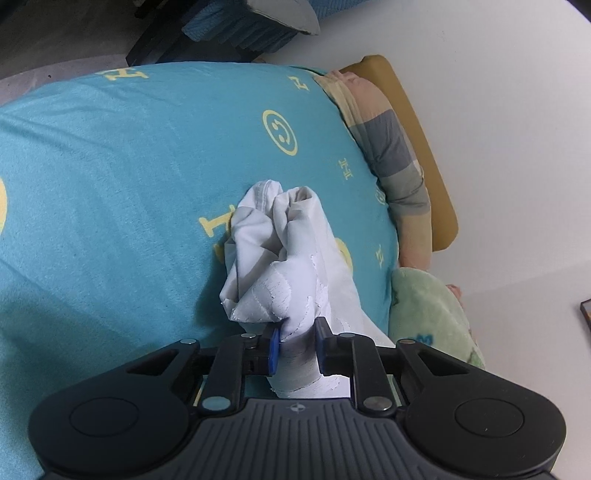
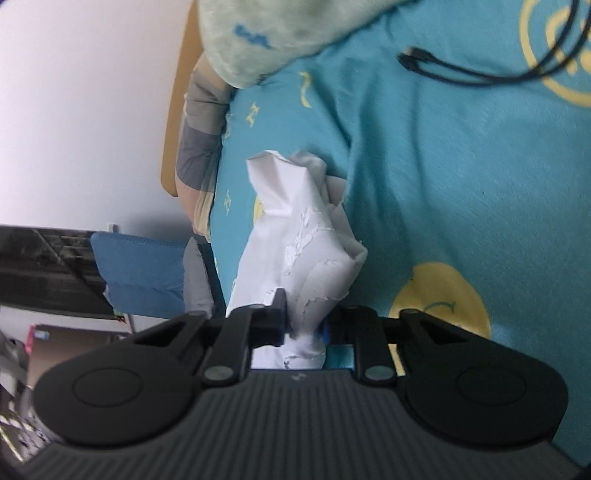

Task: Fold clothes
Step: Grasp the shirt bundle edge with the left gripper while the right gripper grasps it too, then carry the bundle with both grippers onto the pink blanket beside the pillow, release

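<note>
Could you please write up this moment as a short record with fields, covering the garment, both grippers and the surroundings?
surface: teal bedsheet with yellow smiley and letter prints
garment: white cloth, bunched and crumpled, with stitched embroidery
left gripper: closed on a fold of the white cloth
right gripper: closed on the white cloth too
nearby: green plush blanket, black cable on the sheet, striped pillow at the bed's edge
fold status: not yet laid flat

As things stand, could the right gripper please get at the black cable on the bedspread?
Probably not yet: the right gripper is shut on the white cloth; the cable lies unobstructed beyond.
</note>
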Available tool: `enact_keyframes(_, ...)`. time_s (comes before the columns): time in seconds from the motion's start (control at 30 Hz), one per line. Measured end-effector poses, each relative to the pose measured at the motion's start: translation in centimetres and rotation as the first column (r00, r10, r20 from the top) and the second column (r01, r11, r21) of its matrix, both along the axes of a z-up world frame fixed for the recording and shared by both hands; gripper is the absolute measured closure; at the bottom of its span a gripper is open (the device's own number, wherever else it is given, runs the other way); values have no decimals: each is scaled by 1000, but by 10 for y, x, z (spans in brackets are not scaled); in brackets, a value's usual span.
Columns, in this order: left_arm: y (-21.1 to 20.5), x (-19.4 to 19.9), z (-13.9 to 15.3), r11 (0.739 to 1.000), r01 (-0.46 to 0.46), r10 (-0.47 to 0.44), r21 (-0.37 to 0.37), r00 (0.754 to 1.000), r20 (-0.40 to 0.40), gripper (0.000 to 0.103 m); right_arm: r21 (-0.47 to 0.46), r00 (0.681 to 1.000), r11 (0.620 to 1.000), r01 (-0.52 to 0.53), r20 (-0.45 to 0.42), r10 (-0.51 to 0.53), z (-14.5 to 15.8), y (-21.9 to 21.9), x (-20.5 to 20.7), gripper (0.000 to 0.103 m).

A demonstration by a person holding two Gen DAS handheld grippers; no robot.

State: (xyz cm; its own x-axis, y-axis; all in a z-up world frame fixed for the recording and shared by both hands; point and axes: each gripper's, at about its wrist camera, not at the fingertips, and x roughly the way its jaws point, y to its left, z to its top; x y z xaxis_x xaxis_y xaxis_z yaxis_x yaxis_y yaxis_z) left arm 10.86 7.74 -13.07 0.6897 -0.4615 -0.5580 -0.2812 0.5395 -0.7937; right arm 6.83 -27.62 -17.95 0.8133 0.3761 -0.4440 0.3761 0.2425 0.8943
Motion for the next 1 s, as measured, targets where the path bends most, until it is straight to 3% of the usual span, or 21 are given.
enact_keyframes(0.17, -2, 0, 46, 998, 51, -52, 33, 998, 33, 85, -73, 999, 997, -26, 31, 29, 33, -2, -8, 87)
enact_keyframes(0.3, -14, -7, 85, 994, 87, -91, 61, 995, 52, 86, -60, 999, 998, -18, 46, 21, 55, -14, -24, 88)
enact_keyframes(0.5, -30, -40, 126, 992, 126, -126, 4, 991, 53, 86, -34, 998, 999, 12, 56, -10, 91, -34, -63, 88)
enact_keyframes(0.63, -64, -55, 153, 979, 205, -204, -7, 976, 70, 86, -45, 994, 998, 53, 94, -49, 123, -68, -89, 88)
enact_keyframes(0.83, -171, -38, 195, 914, 405, -400, -18, 908, 121, 87, -169, 977, 972, 165, 162, -137, 193, -158, -122, 88)
enact_keyframes(1.0, -300, -12, 235, 849, 529, -513, -24, 833, 206, 87, -303, 939, 903, 306, 253, -233, 267, -248, -136, 88)
